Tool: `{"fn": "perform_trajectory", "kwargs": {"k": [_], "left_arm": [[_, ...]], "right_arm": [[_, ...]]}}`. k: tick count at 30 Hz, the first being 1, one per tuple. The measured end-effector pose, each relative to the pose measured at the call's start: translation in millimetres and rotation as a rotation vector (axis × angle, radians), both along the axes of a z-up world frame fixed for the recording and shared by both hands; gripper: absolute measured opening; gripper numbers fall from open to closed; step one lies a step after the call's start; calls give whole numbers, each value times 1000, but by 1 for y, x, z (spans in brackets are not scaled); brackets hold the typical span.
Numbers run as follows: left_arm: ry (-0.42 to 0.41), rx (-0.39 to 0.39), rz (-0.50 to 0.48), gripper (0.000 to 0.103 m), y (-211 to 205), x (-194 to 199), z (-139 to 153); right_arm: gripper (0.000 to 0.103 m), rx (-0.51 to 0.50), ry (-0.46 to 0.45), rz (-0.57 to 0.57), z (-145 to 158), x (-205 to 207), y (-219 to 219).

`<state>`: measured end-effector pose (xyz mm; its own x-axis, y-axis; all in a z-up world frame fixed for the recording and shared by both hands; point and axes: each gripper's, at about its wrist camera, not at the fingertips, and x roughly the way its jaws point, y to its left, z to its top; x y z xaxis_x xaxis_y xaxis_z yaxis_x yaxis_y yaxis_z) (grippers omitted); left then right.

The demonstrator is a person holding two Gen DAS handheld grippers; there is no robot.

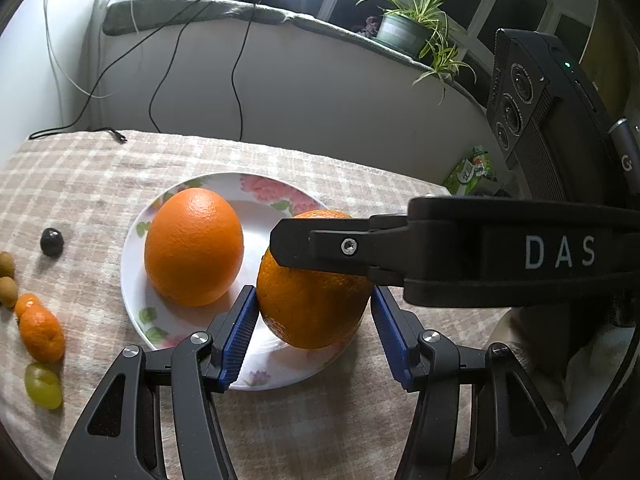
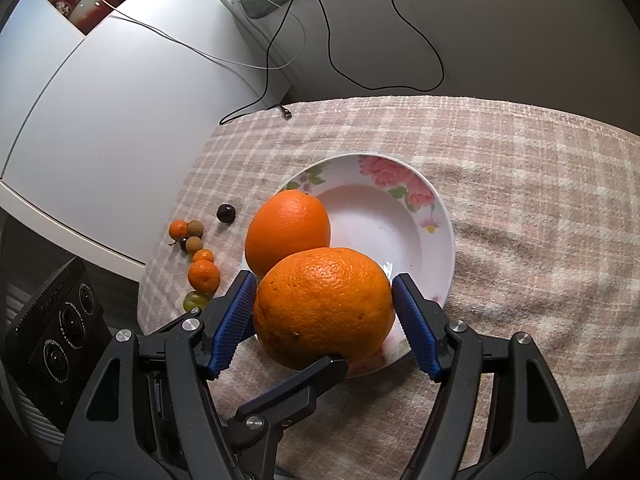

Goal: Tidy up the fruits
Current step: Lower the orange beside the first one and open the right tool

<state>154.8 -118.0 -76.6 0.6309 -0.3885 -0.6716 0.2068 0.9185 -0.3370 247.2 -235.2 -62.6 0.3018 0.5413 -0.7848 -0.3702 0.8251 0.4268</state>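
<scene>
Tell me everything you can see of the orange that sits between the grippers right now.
The near orange is large, round, bright, with pebbled peel and a small dark speck. It sits at the near rim of the floral plate, beside a second orange. The right gripper and left gripper both bracket it; firm contact is unclear.

Two oranges sit on the plate. The near orange lies between the left gripper jaws. The right gripper crosses over it.
</scene>
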Motion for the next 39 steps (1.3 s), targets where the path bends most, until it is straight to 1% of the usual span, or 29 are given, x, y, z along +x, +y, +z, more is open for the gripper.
{"fn": "perform_trajectory", "kwargs": {"k": [4, 5, 8, 12, 16, 23, 33, 36, 39], "left_arm": [[7, 28, -4, 57, -5, 3, -2], [3, 20, -6, 55, -4, 2, -2], [-27, 21, -6, 55, -4, 0, 5], [-44, 28, -8, 55, -2, -2, 12], [-37, 23, -4, 55, 1, -3, 11], [-28, 13, -4, 55, 6, -8, 9], [-27, 7, 3, 55, 25, -24, 7], [-37, -2, 9, 57, 36, -32, 7], [-54, -7, 24, 57, 47, -40, 10]], "right_arm": [[73, -15, -13, -5, 0, 1, 1], [73, -24, -24, -5, 1, 1, 1], [73, -7, -27, -2, 5, 2, 0], [73, -20, -51, -26, 10, 2, -1], [73, -14, -51, -41, 10, 3, -5], [73, -32, -78, -56, 14, -3, -7], [75, -70, -155, -88, 21, -14, -6], [75, -77, -187, -96, 24, -21, -4], [75, -80, -227, -98, 27, -29, 0]]}}
